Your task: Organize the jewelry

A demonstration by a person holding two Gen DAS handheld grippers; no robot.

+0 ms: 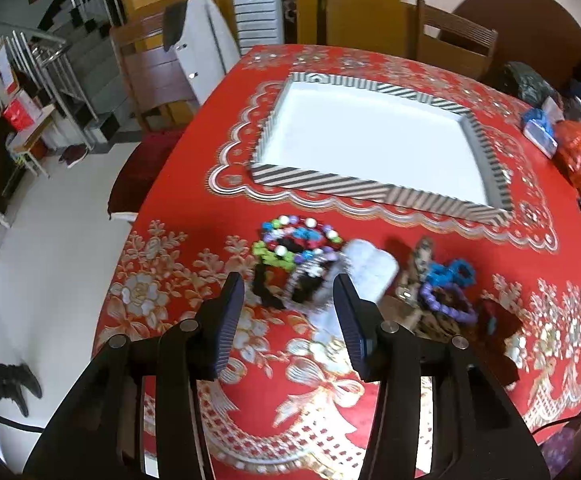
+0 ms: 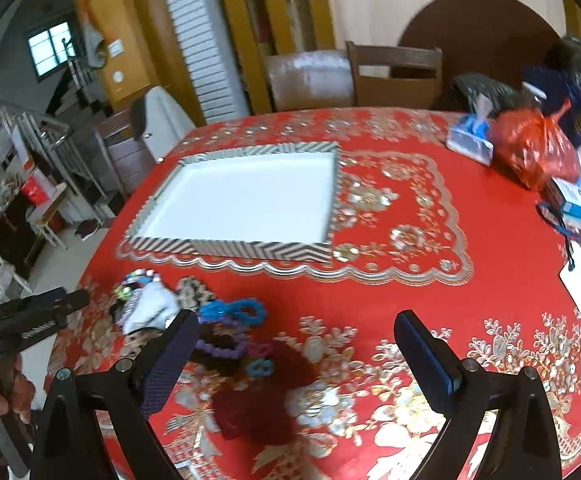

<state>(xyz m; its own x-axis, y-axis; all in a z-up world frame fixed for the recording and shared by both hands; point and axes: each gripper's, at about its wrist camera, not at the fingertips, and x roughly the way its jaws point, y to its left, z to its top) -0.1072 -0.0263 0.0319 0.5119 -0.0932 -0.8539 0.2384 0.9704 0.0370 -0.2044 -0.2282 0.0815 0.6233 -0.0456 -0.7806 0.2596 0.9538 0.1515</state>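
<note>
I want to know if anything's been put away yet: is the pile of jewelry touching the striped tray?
Apart. The left wrist view shows a strip of red tablecloth between the pile of jewelry and the near wall of the striped tray.

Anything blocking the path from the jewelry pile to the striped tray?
Nothing visible. The jewelry pile lies on bare tablecloth just short of the striped tray's near wall; only that low wall must be cleared. The tray is empty.

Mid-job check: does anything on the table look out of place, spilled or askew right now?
Yes: the jewelry pile lies heaped on the red tablecloth in front of the striped tray, beaded bracelets tangled with a white pouch. The tray holds nothing and sits at an angle to the mat's scalloped border. Nothing looks damaged.
</note>
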